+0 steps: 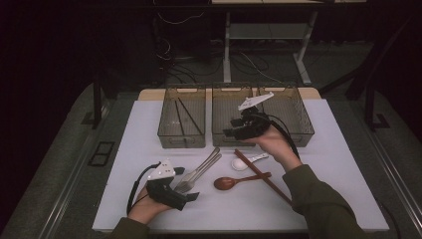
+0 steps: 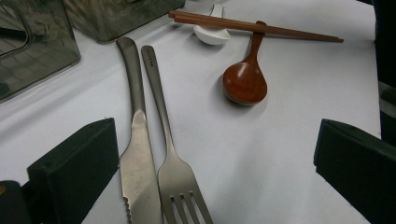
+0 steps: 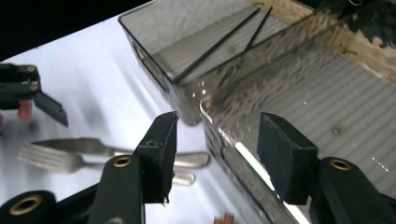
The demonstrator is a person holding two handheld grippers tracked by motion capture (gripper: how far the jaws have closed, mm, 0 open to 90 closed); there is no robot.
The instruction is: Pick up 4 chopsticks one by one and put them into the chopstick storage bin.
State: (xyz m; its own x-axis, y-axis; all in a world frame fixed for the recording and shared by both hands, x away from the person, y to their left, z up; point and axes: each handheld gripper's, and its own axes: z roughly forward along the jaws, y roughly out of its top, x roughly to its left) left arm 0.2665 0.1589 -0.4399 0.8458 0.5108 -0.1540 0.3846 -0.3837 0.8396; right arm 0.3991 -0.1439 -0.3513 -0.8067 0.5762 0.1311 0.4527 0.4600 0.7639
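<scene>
A steel knife [image 2: 135, 140] and fork [image 2: 175, 172] lie side by side on the white table [image 1: 149, 129]. My left gripper [image 1: 185, 191] rests at the front left, open, its two jaws wide apart either side of their near ends [image 2: 212, 154]. My right gripper [image 1: 234, 128] is held above the front edge of the middle bin [image 1: 234, 107], open with nothing between its pads [image 3: 219, 130]; the bin's rim [image 3: 210, 116] runs below the gap. A wooden spoon [image 1: 234, 181], a white spoon [image 1: 244, 162] and brown chopsticks [image 1: 262, 177] lie at centre front.
Three clear grey bins stand in a row at the back. The left bin [image 1: 182, 117] holds black chopsticks [image 3: 219, 46]; the right bin [image 1: 291, 112] stands beside the right hand. The person's sleeve [image 1: 318, 199] crosses the table's front right corner.
</scene>
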